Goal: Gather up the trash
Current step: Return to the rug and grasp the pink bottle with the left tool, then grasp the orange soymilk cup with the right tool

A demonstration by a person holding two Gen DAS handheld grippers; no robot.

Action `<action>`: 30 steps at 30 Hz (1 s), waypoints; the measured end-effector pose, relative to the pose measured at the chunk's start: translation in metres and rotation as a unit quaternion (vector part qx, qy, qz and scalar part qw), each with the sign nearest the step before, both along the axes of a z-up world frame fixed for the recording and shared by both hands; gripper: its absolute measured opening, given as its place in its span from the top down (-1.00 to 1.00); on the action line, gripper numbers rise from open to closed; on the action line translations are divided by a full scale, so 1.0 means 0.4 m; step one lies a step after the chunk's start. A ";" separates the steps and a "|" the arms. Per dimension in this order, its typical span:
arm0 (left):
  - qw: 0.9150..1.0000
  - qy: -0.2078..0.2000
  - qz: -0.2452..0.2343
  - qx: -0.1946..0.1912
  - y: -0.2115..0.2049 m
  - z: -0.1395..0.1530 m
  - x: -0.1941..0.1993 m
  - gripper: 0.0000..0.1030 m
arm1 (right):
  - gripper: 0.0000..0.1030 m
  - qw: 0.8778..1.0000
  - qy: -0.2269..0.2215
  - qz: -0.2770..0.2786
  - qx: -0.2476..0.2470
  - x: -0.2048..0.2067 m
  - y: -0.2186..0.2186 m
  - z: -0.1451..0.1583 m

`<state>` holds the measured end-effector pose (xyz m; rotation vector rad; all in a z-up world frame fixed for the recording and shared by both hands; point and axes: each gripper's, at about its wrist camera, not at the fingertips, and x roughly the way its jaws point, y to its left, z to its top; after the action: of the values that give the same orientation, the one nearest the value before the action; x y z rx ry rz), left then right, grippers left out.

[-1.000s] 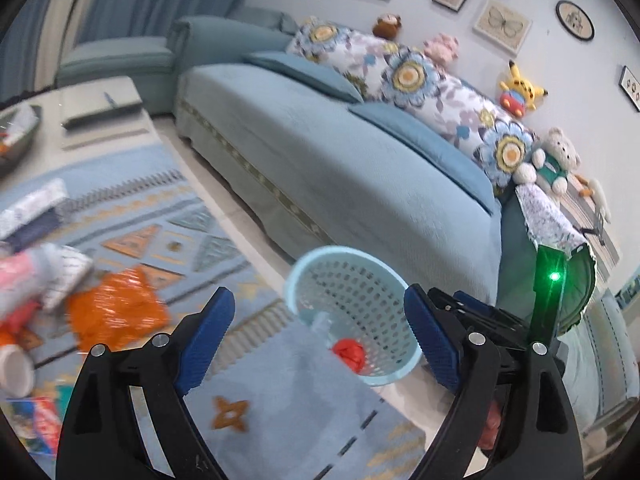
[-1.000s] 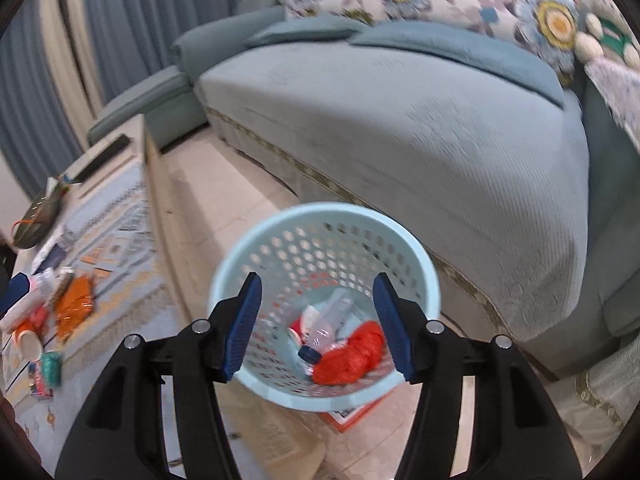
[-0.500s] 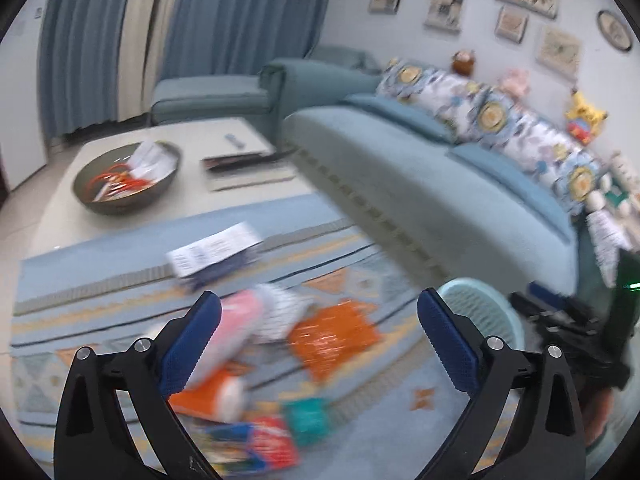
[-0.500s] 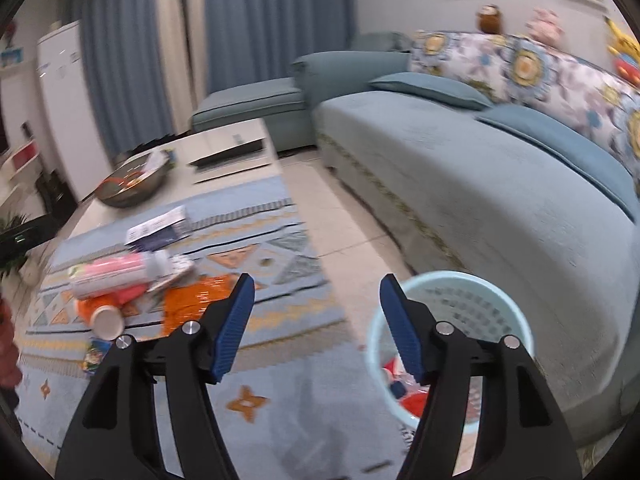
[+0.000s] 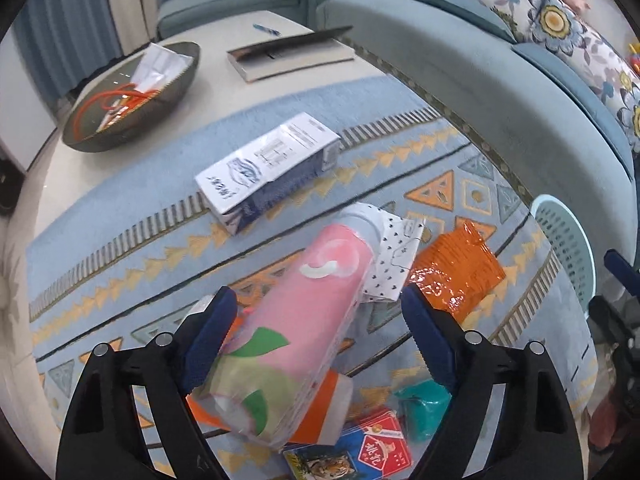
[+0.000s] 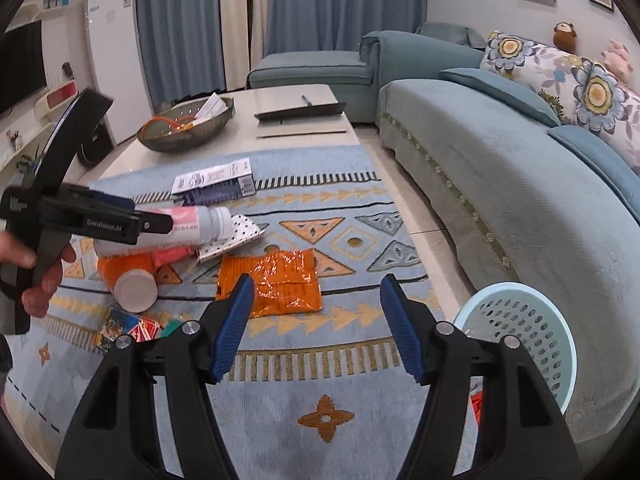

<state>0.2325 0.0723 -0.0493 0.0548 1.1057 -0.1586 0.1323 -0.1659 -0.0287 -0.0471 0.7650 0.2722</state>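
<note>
Hovering low over the pile of trash on the table mat [image 5: 120, 216], the left claw [image 5: 316, 340] gaping wide, gripping nothing. Straddling the pink bottle [image 5: 304, 316], blue pads [image 5: 208, 340] flanking its body but not clearly touching it. Lying on its side, that bottle, long axis running from the near-left up toward the far-right, grey cap end pointing away from the claw and resting on a spotted paper scrap [image 5: 396, 256]. Leaning on an orange cup [image 6: 128, 280] underneath, so sitting tilted rather than flat.

Hanging further back, the right claw [image 6: 316, 328], also spread open and empty, facing the orange foil wrapper [image 6: 280, 284] just ahead of its tips. Waiting at the mat's right edge, beside the sofa [image 6: 520, 208], the pale blue basket [image 6: 532, 328], nearer the right claw.

Judging the left the nearer one for the bottle: probably needing only to close across the bottle's width, squarely across the long axis.
</note>
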 end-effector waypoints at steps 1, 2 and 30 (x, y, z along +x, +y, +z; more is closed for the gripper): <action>1.000 0.004 0.001 0.005 -0.009 -0.005 0.004 -0.51 | -0.20 1.000 0.003 0.001 0.001 0.001 0.002 -0.005; 1.000 0.007 0.000 0.011 -0.016 -0.010 0.008 -0.41 | -0.20 1.000 0.007 0.002 0.003 0.003 0.003 -0.010; 0.953 -0.149 0.181 -0.193 0.275 0.055 -0.382 0.10 | -0.20 0.977 0.079 0.197 0.026 0.008 0.352 -0.100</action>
<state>0.0796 0.1822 -0.0271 -0.4595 0.7507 -0.0322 0.1354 -0.0250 -0.0688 -0.1301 0.9044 0.6787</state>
